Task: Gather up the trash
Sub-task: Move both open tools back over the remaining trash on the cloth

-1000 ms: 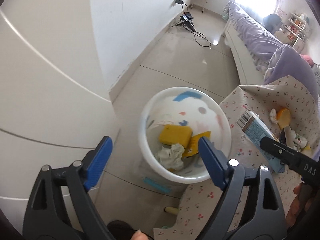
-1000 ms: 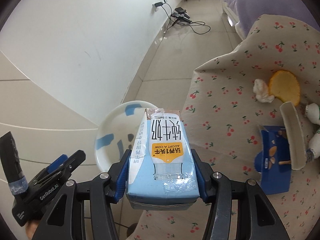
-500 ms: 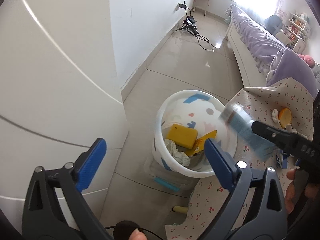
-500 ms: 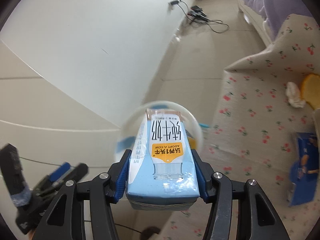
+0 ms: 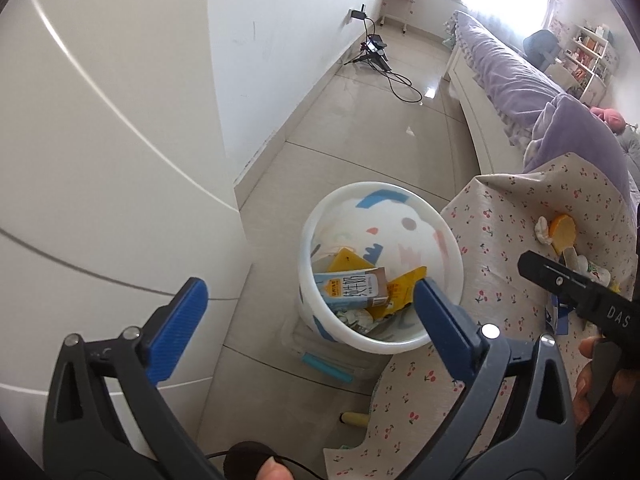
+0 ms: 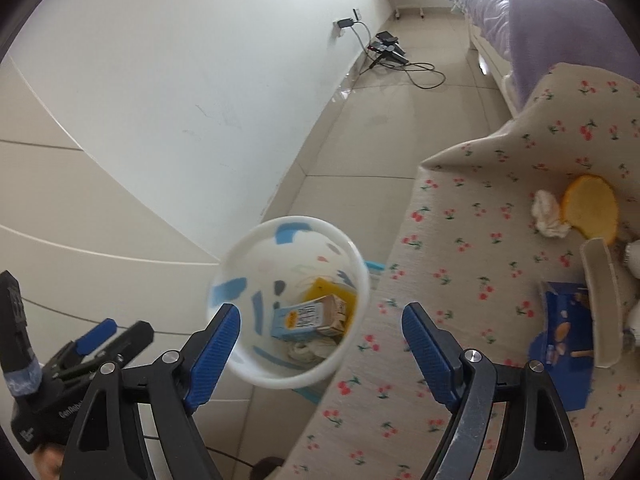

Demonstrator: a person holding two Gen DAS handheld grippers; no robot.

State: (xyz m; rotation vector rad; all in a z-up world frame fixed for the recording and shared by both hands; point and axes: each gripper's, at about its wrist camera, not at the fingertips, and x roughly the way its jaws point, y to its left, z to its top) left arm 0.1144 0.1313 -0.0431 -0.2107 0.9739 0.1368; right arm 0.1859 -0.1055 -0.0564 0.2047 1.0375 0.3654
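- The drop step is just over: the right tool has just been opening its jaws, nothing sits between them now, and the milk carton that it held half a second ago lies on its side inside the white bin.
- The left tool has also been spreading its jaws and stands wide apart and empty, hovering above the bin's near rim.
- Judging by what lies on the cherry-print surface, collection is partway: a crumpled tissue, an orange slice, a blue snack packet and a cream tray remain.
- The next move likely calls for swinging an empty tool back over the surface, lining its jaws around one piece; the tissue is soft and small, so a close, low pinch seems needed.
- The left wrist view shows the bin contents more fully: the carton resting on a yellow sponge, a yellow wrapper and paper below.
- The right wrist view alone shows the packet and tray plainly; in the left view the right tool's arm hides them.
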